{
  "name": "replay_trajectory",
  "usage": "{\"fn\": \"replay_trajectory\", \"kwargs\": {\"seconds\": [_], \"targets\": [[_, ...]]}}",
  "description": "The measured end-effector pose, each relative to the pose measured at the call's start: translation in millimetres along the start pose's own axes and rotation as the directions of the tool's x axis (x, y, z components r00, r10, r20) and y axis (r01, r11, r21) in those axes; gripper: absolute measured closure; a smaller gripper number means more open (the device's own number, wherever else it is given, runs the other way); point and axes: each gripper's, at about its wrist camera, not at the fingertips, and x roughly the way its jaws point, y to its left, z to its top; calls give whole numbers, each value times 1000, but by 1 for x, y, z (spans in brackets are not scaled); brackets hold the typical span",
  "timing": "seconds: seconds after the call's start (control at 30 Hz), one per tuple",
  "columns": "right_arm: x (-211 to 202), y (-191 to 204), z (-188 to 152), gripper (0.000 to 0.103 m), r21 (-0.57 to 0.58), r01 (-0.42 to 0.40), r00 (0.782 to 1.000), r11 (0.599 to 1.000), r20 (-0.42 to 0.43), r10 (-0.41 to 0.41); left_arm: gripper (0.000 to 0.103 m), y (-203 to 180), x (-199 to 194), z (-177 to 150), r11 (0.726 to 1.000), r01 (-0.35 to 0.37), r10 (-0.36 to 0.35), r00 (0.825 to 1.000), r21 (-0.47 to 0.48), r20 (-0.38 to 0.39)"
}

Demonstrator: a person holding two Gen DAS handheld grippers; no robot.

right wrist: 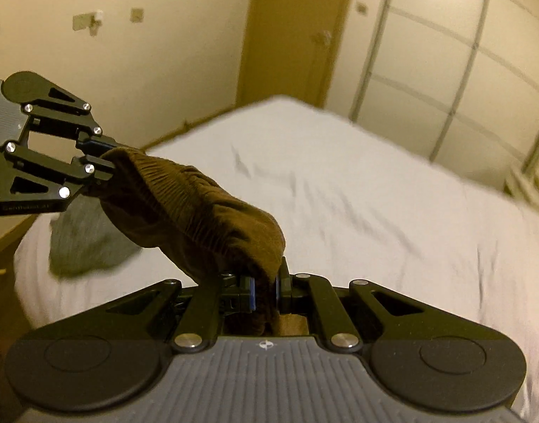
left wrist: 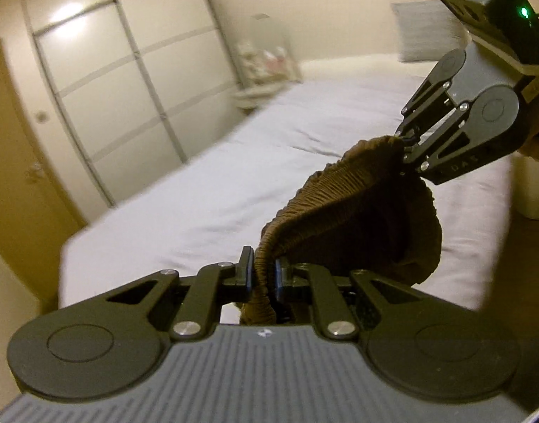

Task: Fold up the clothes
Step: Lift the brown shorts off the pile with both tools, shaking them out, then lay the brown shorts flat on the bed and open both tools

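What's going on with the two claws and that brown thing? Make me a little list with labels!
held thing: brown garment, ribbed elastic band, held up above the bed
left claw: shut on one end of the band
right claw: shut on the other end of the band
underneath: bed with white sheet, wrinkled
also on bed: grey cloth, blurry, lying near one end
background: white sliding wardrobe, wooden door
fold status: not yet laid flat
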Motion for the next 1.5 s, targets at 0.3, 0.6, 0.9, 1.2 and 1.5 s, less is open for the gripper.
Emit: {"fn": "replay_trajectory", "kwargs": {"seconds": [0.3, 0.6, 0.9, 1.2, 1.5], "targets": [[-79, -58, -59, 95, -31, 62, 995, 998, -73, -64, 94, -74, 22, 53, 981, 190, -191, 982, -40, -9], [25, -190, -19, 78, 13, 82, 989, 997, -123, -79, 90, -21, 207, 91, 953, 204, -233, 966, -224, -111], [162, -276, -47, 49, 179, 191, 950, 965, -280, -137, 61, 38, 405, 51, 905, 27, -175, 932, -424, -316], [173, -318, -110, 39, 459, 200, 932, 865, -361, -24, 57, 49, 449, -16, 820, 5, -299, 856, -573, -421], [273, -277, -137, 40, 257, 107, 911, 960, -411, 9, 56, 28, 513, -17, 831, 23, -315, 843, -556, -436]]}}
